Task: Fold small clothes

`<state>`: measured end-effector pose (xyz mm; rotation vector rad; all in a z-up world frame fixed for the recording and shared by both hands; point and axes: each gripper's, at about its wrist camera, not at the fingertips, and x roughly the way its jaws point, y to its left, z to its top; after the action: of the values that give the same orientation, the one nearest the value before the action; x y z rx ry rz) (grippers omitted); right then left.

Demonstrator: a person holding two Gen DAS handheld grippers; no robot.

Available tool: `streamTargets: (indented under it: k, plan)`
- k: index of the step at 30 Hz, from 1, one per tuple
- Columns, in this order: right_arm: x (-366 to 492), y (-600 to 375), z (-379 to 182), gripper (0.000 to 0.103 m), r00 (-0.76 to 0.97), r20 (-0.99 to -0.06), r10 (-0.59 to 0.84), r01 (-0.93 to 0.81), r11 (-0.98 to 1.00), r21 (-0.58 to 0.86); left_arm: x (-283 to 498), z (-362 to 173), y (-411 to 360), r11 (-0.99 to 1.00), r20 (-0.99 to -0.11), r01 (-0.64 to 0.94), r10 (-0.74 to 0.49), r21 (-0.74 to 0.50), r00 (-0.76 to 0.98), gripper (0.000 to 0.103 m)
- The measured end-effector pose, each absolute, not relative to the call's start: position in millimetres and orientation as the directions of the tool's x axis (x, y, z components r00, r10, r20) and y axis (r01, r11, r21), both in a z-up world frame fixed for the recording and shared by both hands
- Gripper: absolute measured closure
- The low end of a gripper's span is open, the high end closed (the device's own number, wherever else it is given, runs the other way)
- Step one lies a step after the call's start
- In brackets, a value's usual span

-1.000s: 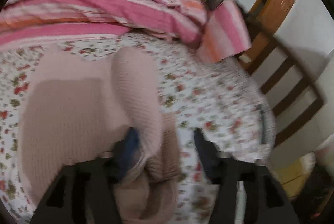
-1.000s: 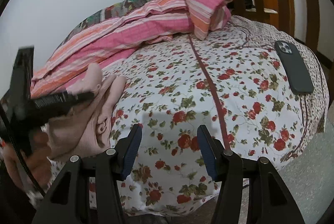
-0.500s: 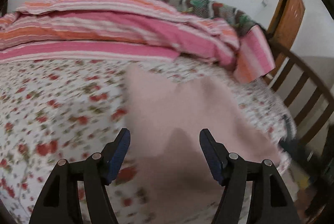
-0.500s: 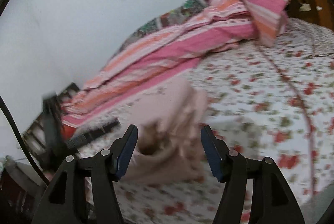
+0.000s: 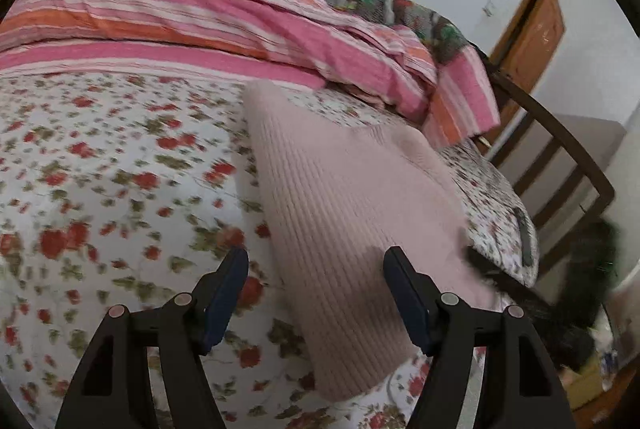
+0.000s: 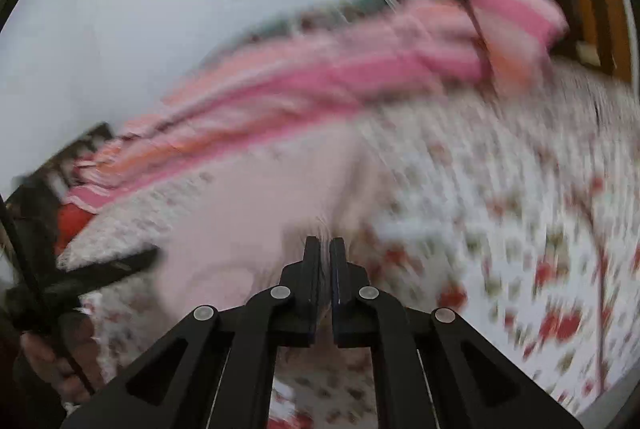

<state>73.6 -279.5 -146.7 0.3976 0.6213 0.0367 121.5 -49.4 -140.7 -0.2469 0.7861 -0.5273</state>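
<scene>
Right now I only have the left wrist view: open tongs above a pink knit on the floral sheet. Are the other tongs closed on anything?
Observer: In the right wrist view the right tongs are shut. The pink knit puckers toward their tips, so they seem to pinch its near edge.
Operator: Is any of the person visible there?
Observer: Yes, a hand shows at that view's lower left. It is wrapped around a dark, blurred tool, probably the left tongs.
</scene>
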Motion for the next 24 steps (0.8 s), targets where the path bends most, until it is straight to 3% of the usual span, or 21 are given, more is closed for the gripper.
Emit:
streamTargets:
  k: [6, 8, 11, 17, 22, 24]
  plan:
    - [71, -292, -152, 0.093, 0.805, -0.572, 0.157, 0.124, 0.898, 0.421, 105, -145, -53, 0.819, -0.615, 0.441, -0.57, -0.368, 0.545, 0.033]
    - [66, -291, -141, 0.076, 0.806, -0.569, 0.161, 0.109, 0.905, 0.411, 97, -148, -53, 0.819, -0.631, 0.459, -0.564, -0.346, 0.532, 0.033]
    - [53, -291, -131, 0.062, 0.824, -0.535, 0.187, 0.076, 0.899, 0.431, 79, -155, -57, 0.827, -0.654, 0.478, -0.541, -0.297, 0.529, 0.033]
    - [34, -276, -122, 0.054, 0.832, -0.495, 0.251, -0.004, 0.894, 0.447, 49, -160, -86, 0.856, -0.672, 0.507, -0.434, -0.102, 0.599, 0.033]
    - [47, -263, -123, 0.054, 0.812, -0.514, 0.275, -0.006, 0.885, 0.465, 51, -162, -126, 0.886, -0.649, 0.452, -0.285, 0.102, 0.706, 0.026]
    - [55, -262, -127, 0.056, 0.8, -0.53, 0.282, 0.008, 0.877, 0.48, 53, -158, -128, 0.897, -0.624, 0.428, -0.274, 0.108, 0.732, 0.026]
